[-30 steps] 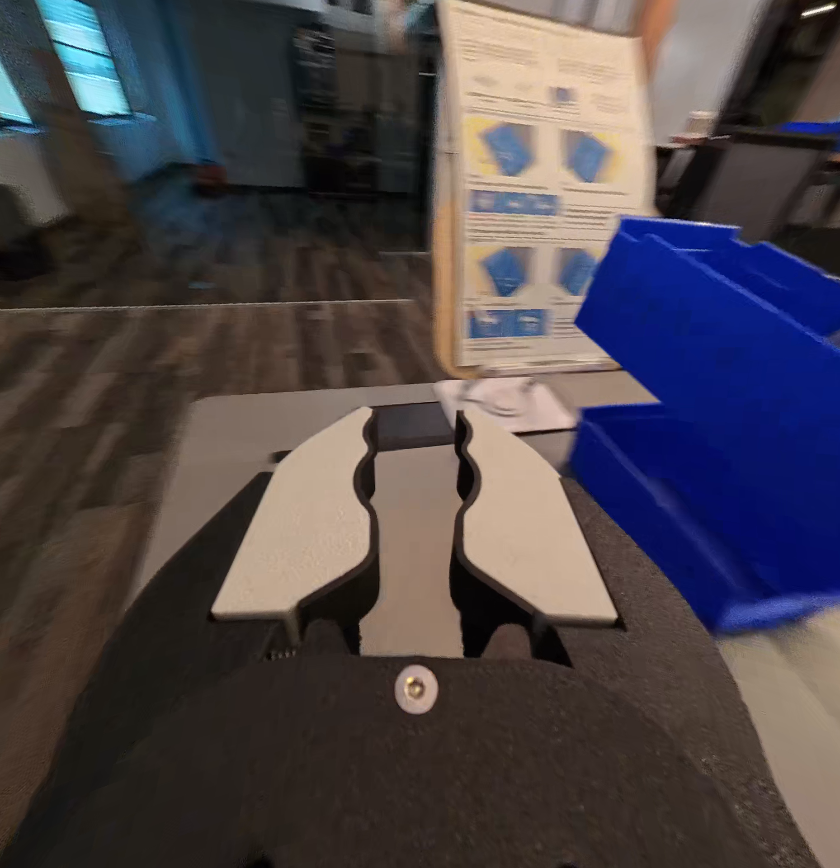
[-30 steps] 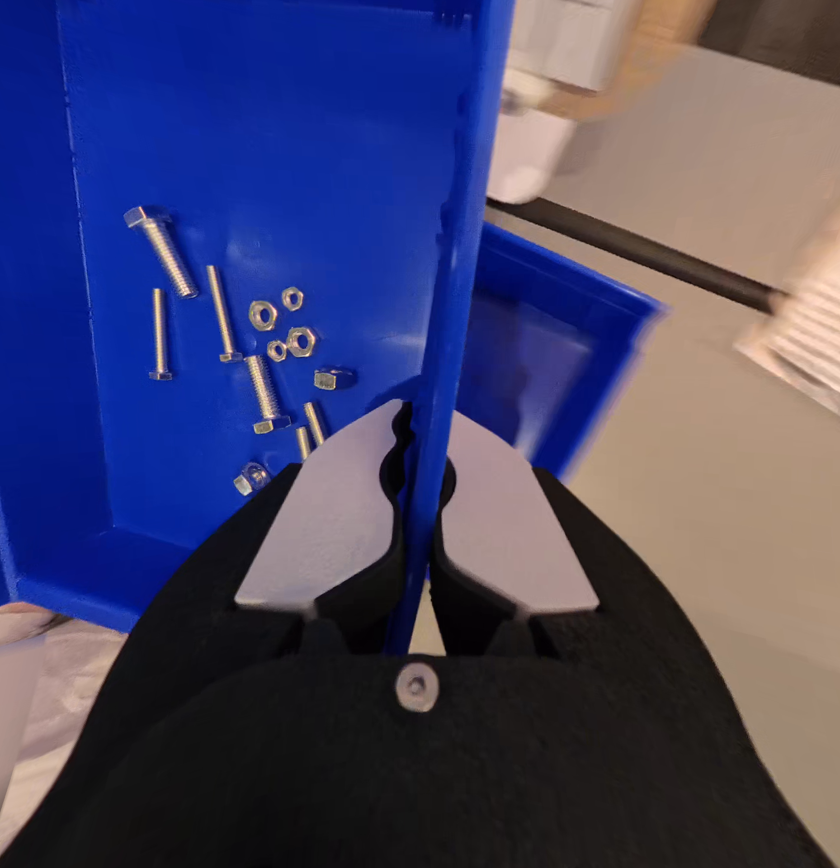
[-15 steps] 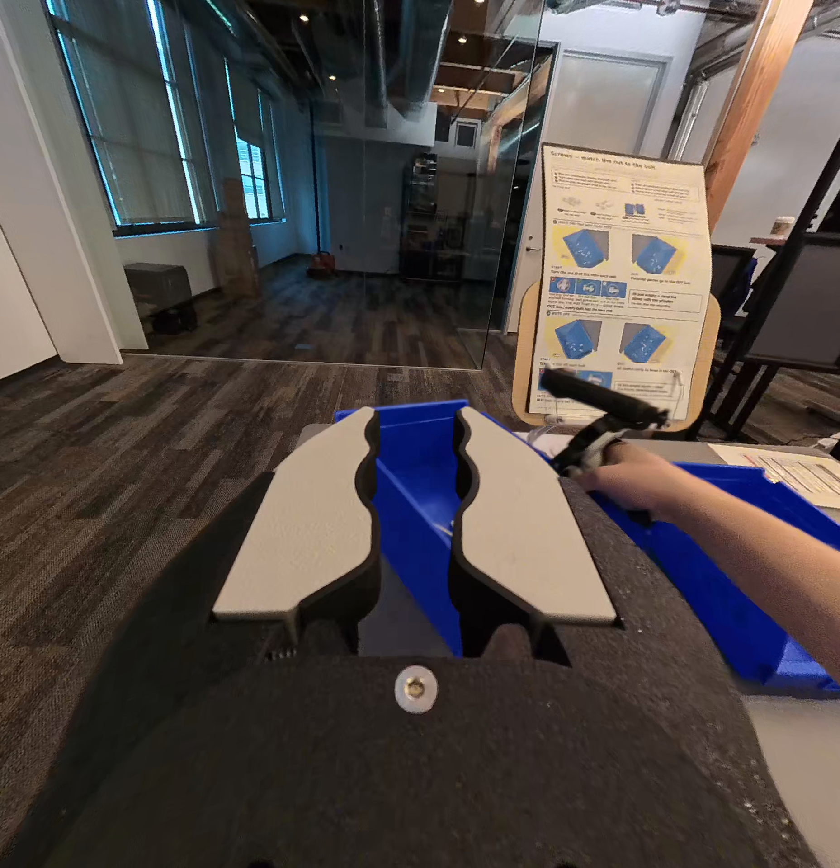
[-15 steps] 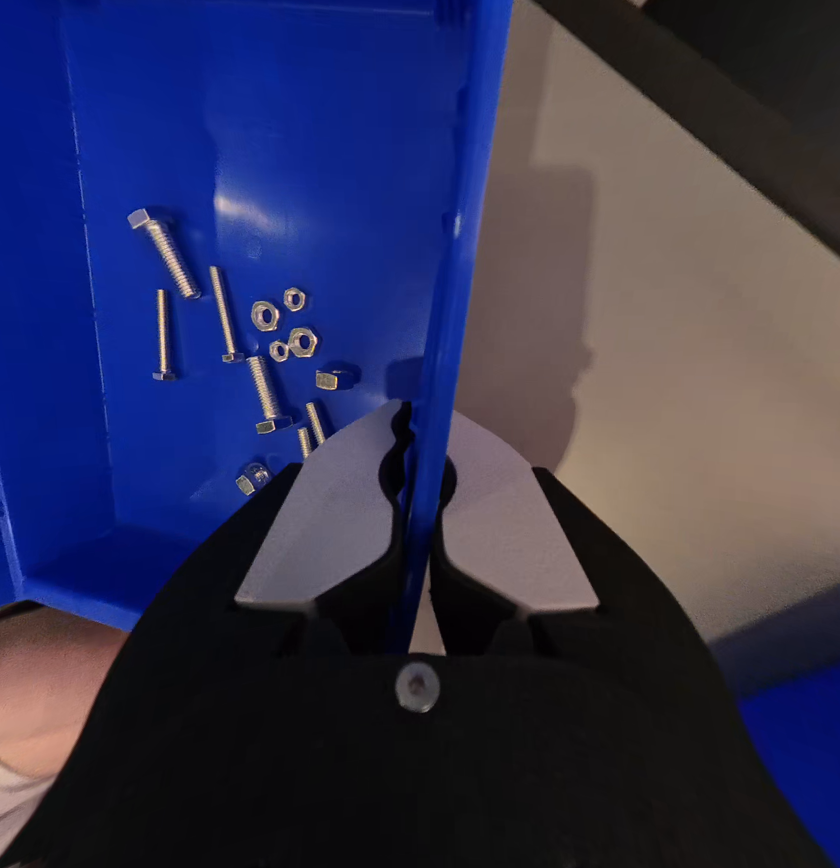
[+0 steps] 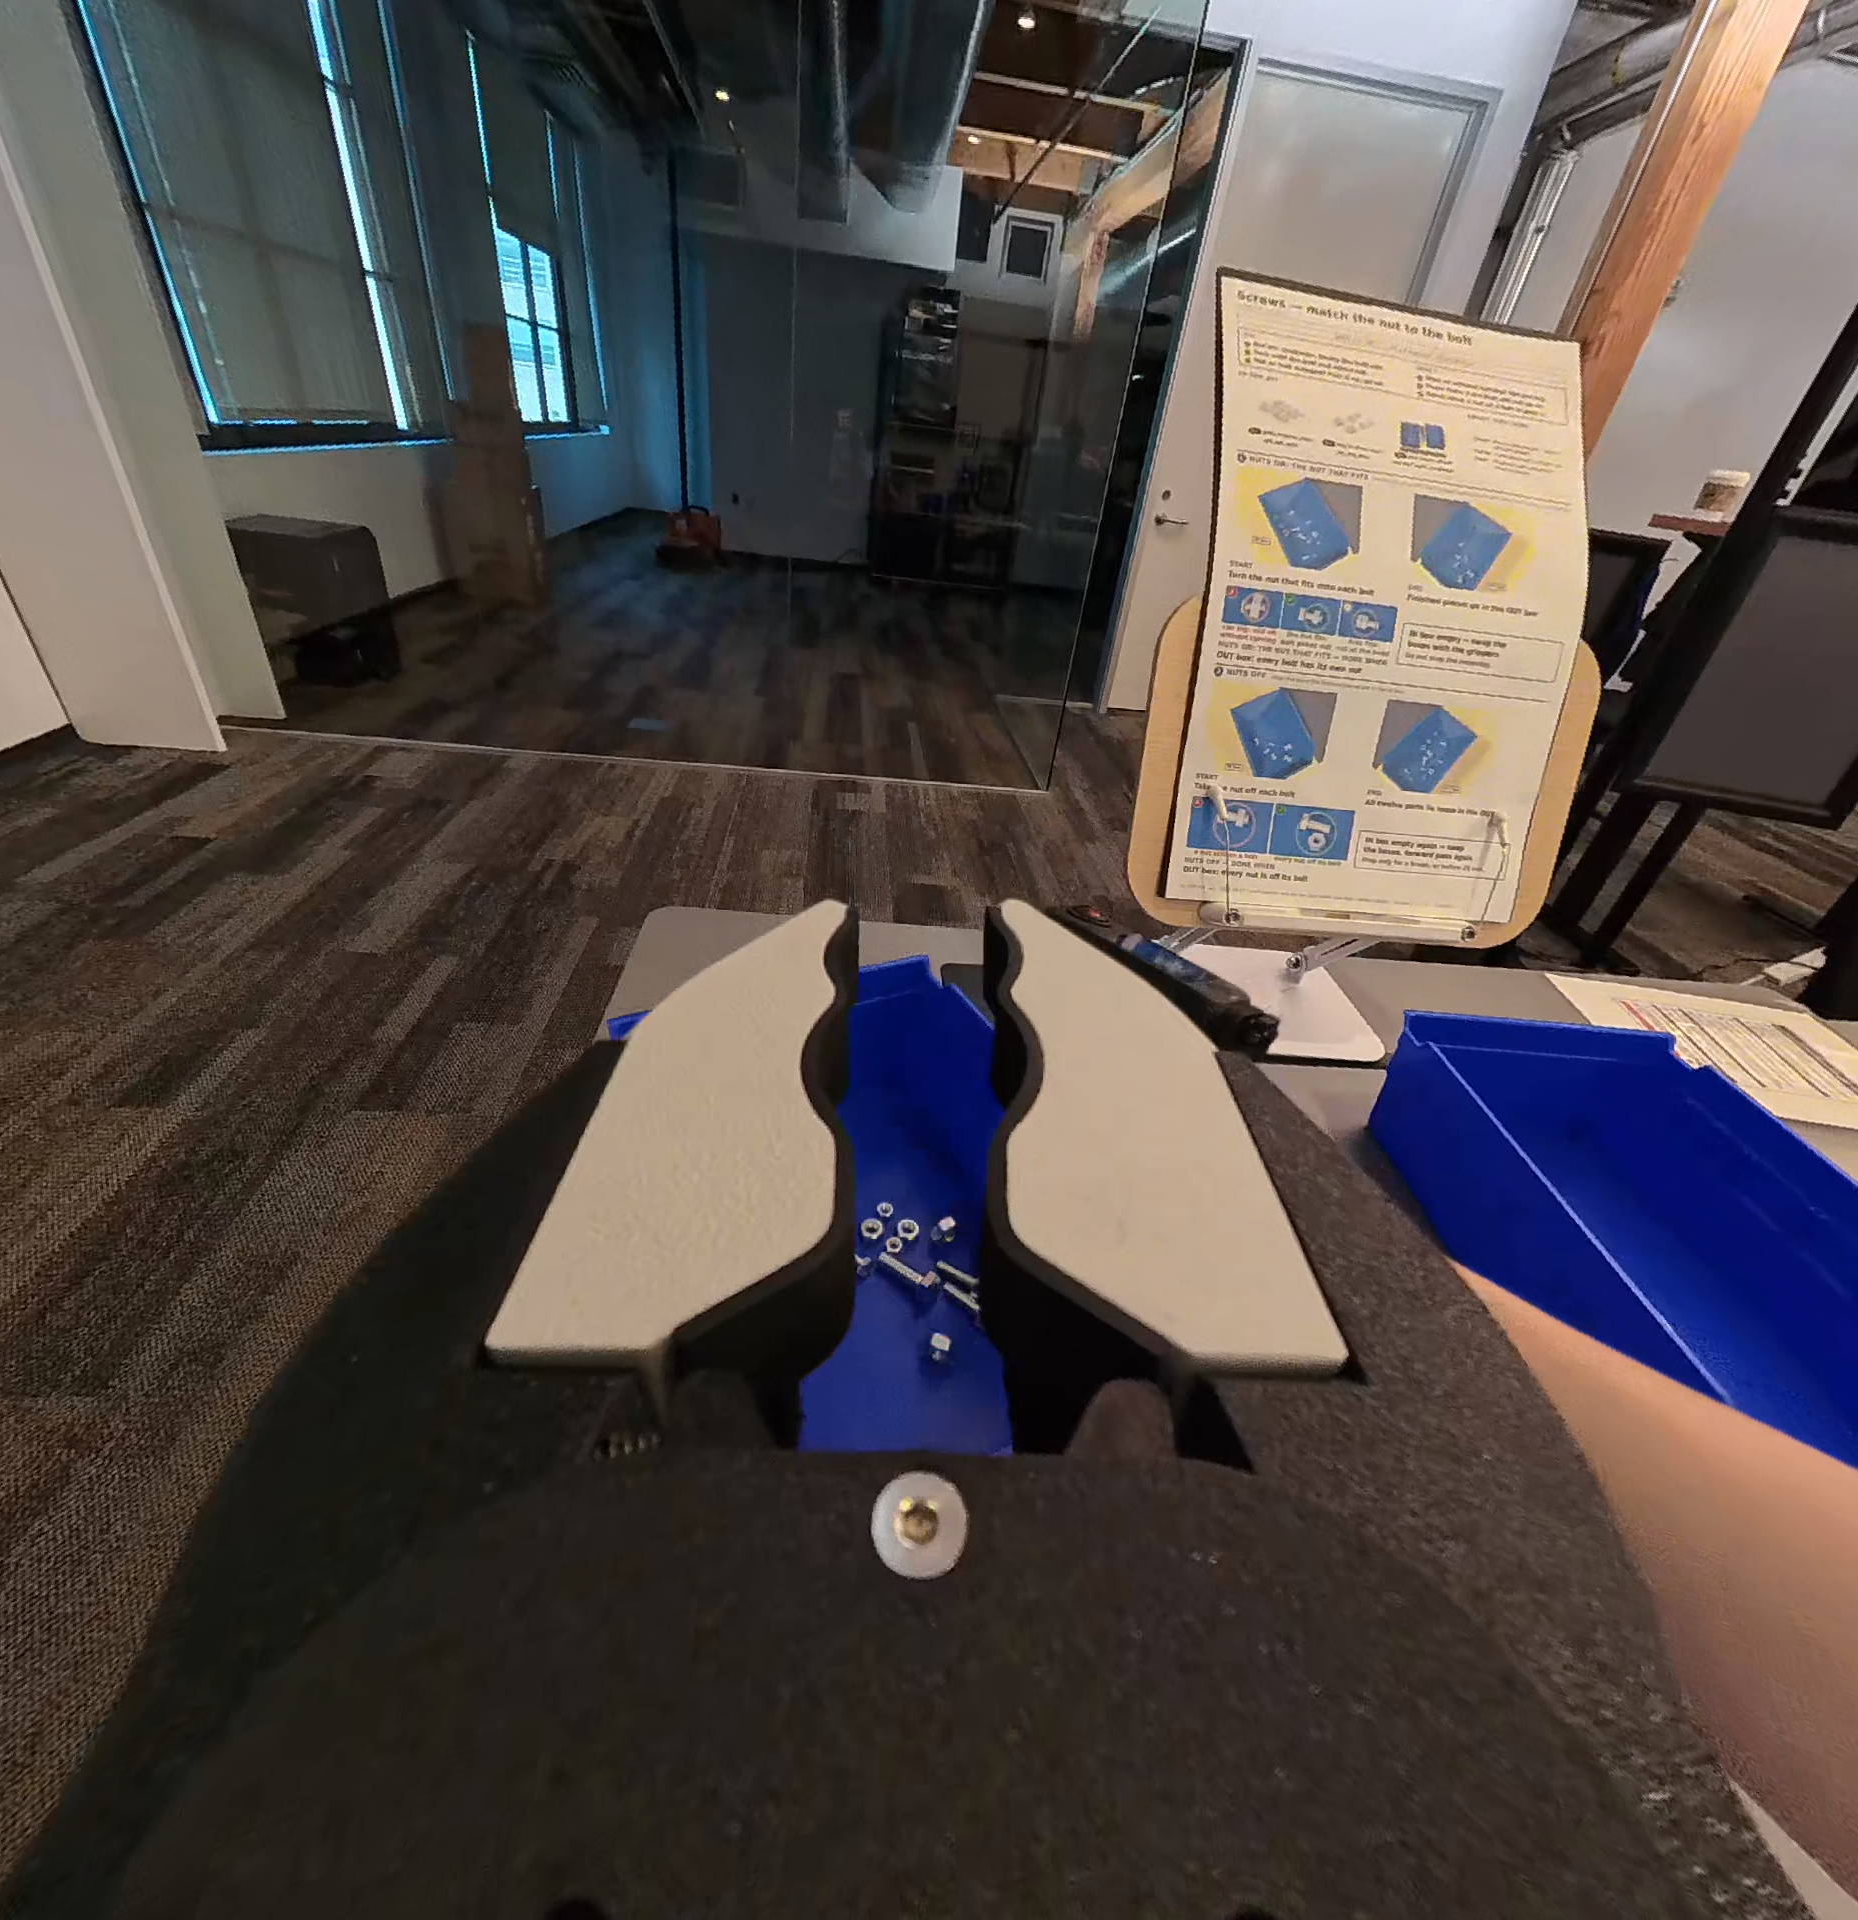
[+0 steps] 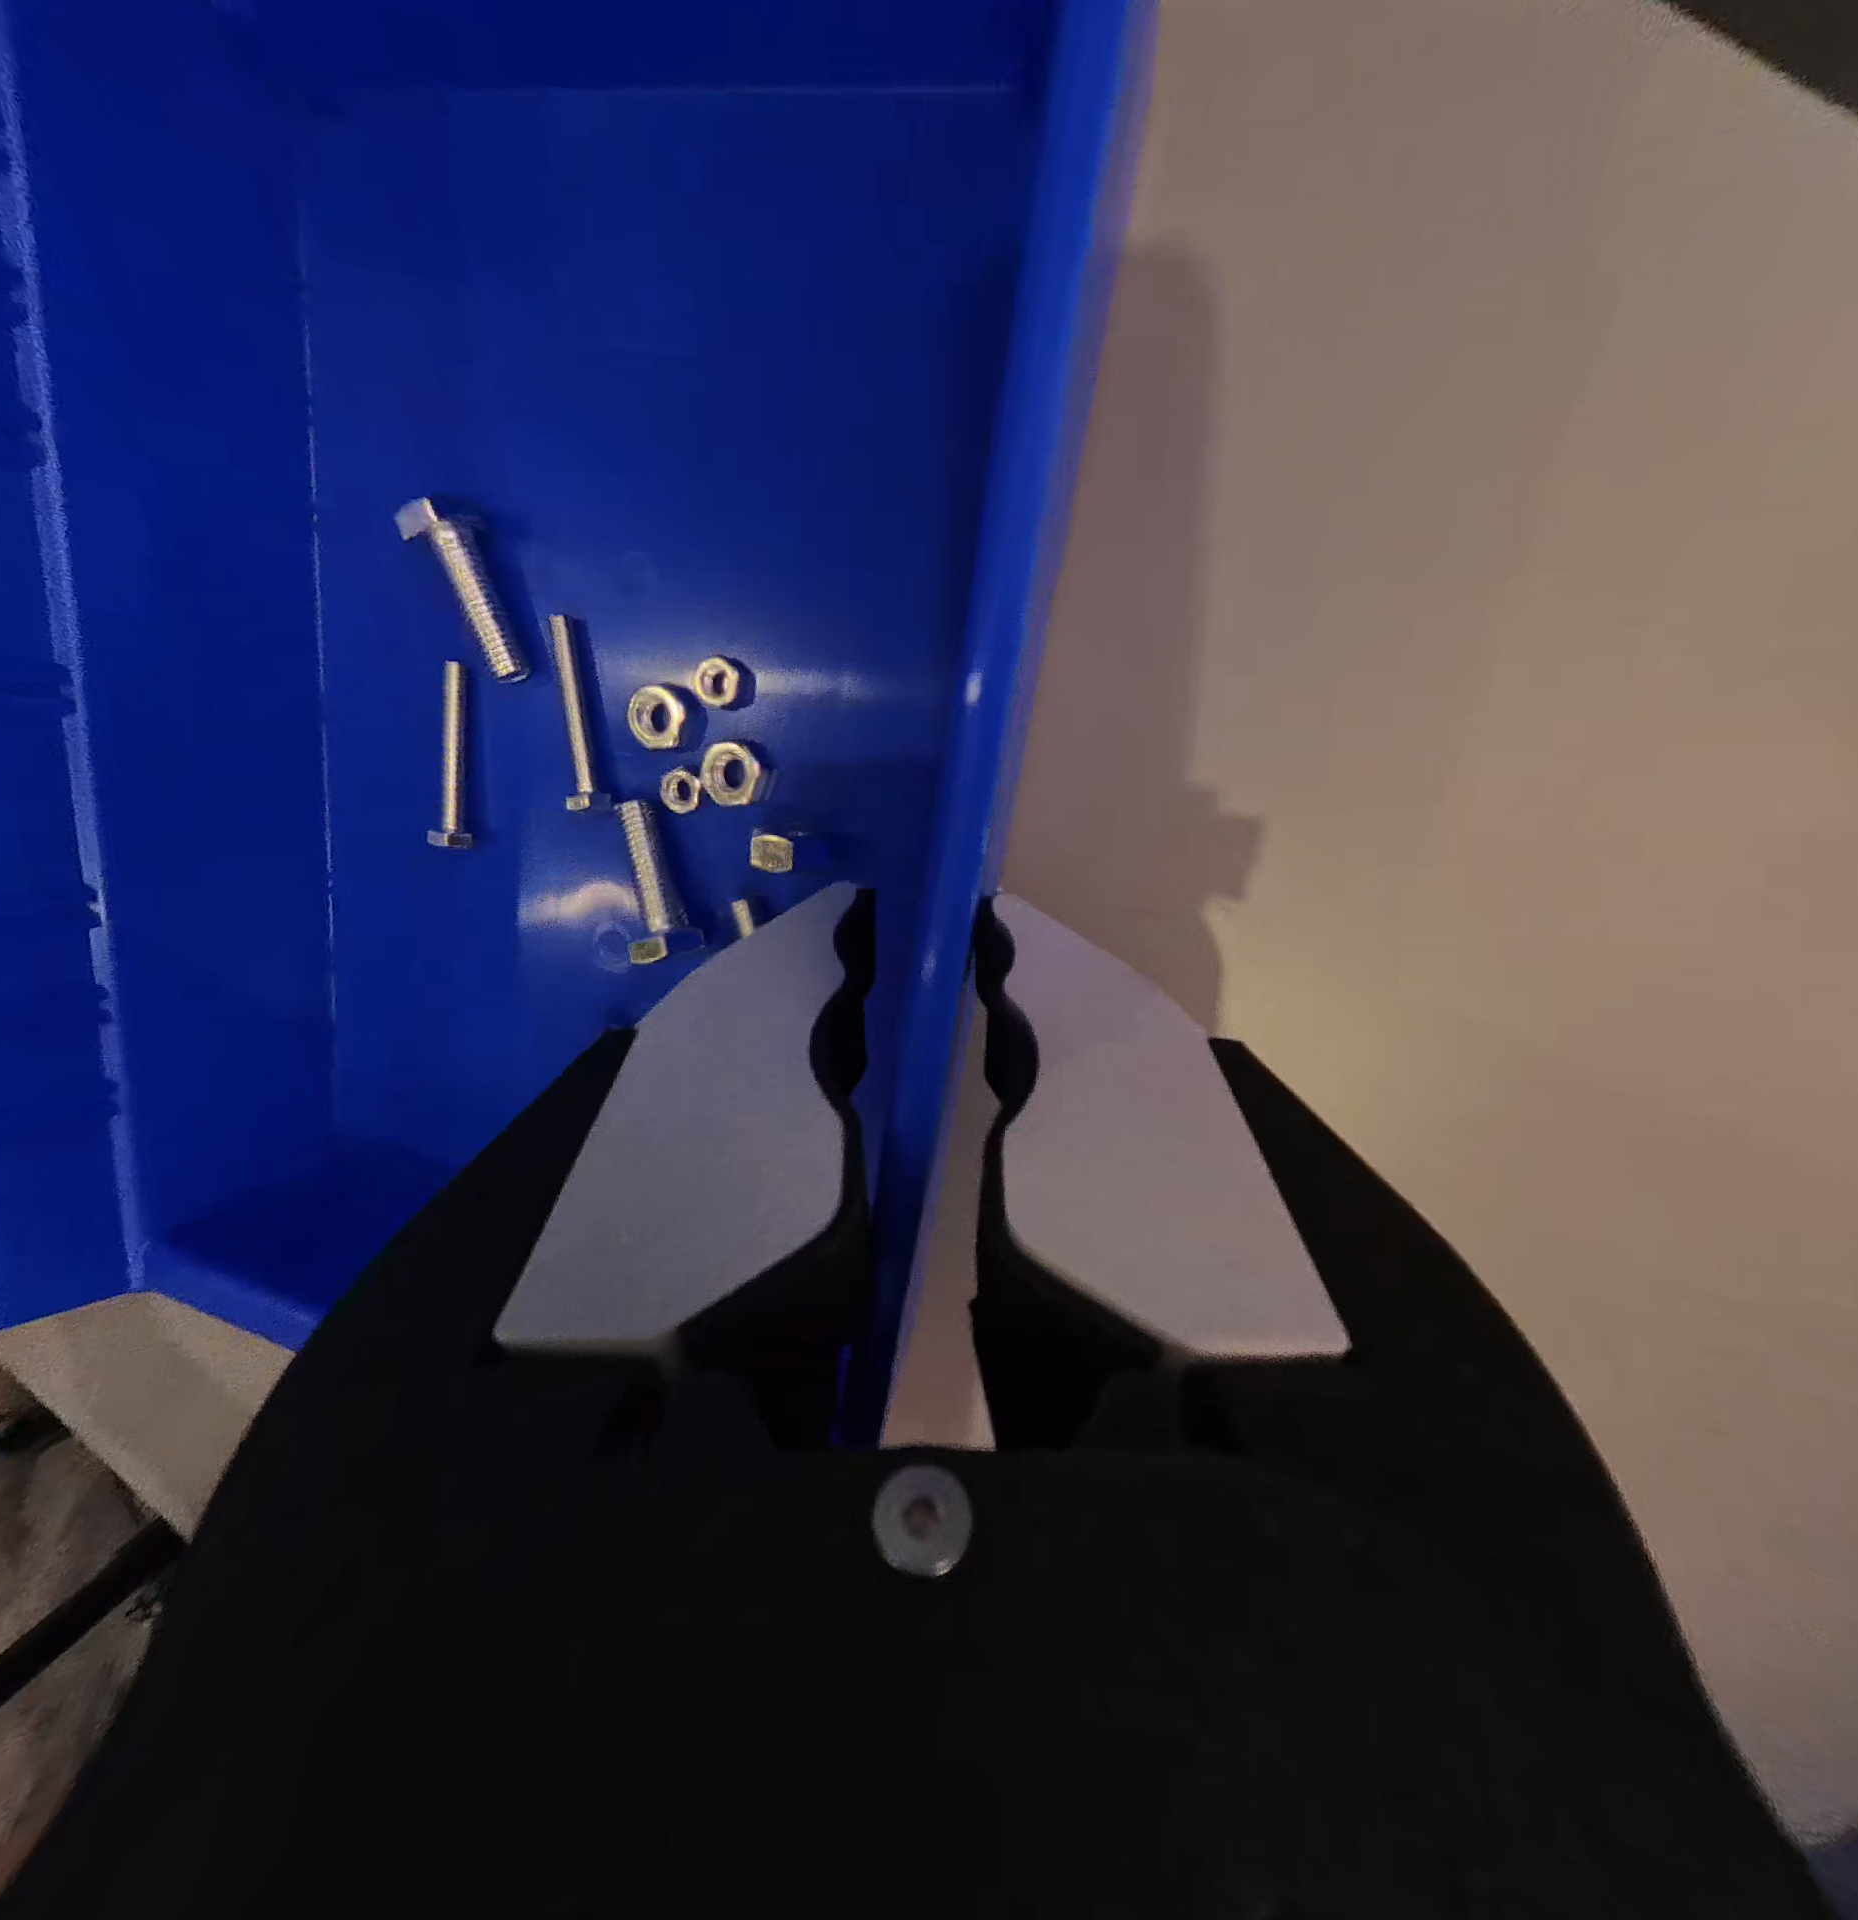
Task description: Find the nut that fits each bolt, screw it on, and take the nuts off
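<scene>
A blue bin (image 6: 592,364) holds several loose silver bolts (image 6: 463,587) and nuts (image 6: 696,738). My right gripper (image 6: 925,909) straddles the bin's right wall (image 6: 1029,520). Its pads stand apart, with a dark gap between the left pad and the wall, so it is open and holds nothing. My left gripper (image 5: 920,920) is open and empty, hovering over the same bin (image 5: 904,1039). The bolts and nuts (image 5: 909,1262) show between its fingers, well below them.
A second blue bin (image 5: 1631,1174) stands to the right on the grey table (image 5: 1320,1081). An instruction sheet on a stand (image 5: 1392,603) and a dark marker (image 5: 1185,982) lie behind. A person's forearm (image 5: 1683,1507) crosses at the right. Papers (image 5: 1756,1049) lie at the far right. Left tips to right tips: about 35 cm.
My right gripper was clamped on the bin wall and has now opened off it. My left gripper has swung over the bin of bolts, its jaws a little narrower.
</scene>
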Tool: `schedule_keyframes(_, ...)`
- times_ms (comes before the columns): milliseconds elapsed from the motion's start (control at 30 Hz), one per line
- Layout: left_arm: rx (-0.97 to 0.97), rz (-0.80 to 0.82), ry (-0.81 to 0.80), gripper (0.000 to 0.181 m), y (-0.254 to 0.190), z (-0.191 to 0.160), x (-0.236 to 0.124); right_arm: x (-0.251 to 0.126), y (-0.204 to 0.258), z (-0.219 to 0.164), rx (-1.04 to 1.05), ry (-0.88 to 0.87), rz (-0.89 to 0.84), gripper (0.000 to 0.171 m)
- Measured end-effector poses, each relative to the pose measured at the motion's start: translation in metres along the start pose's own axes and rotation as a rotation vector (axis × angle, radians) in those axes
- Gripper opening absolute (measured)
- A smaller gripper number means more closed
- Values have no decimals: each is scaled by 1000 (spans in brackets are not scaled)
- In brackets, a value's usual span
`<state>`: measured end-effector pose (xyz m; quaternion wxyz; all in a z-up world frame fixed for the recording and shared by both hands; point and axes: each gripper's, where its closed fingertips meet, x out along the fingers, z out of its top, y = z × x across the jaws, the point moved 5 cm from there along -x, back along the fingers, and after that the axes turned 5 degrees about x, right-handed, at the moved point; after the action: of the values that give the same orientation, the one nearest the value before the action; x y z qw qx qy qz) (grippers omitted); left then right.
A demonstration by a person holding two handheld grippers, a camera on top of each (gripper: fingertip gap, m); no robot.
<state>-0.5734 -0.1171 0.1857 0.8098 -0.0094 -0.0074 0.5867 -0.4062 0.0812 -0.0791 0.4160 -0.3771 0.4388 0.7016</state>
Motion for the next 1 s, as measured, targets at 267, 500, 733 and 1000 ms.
schedule_keyframes(267, 19, -71, 39, 27, -14, -3, 3, -111, -10, -7, -221, -382, 109, 21)
schedule_keyframes(500, 37, -69, 44, 35, -22, 0, 3, -311, -251, -129, -139, -525, -685, 48)
schedule_keyframes(733, 68, -52, 55, 37, -35, 2, 17, -268, -373, -224, 318, -254, -252, 52)
schedule_keyframes(1000, 115, -30, 126, 39, -46, -4, 35, -239, -378, -228, 230, -85, -183, 7)
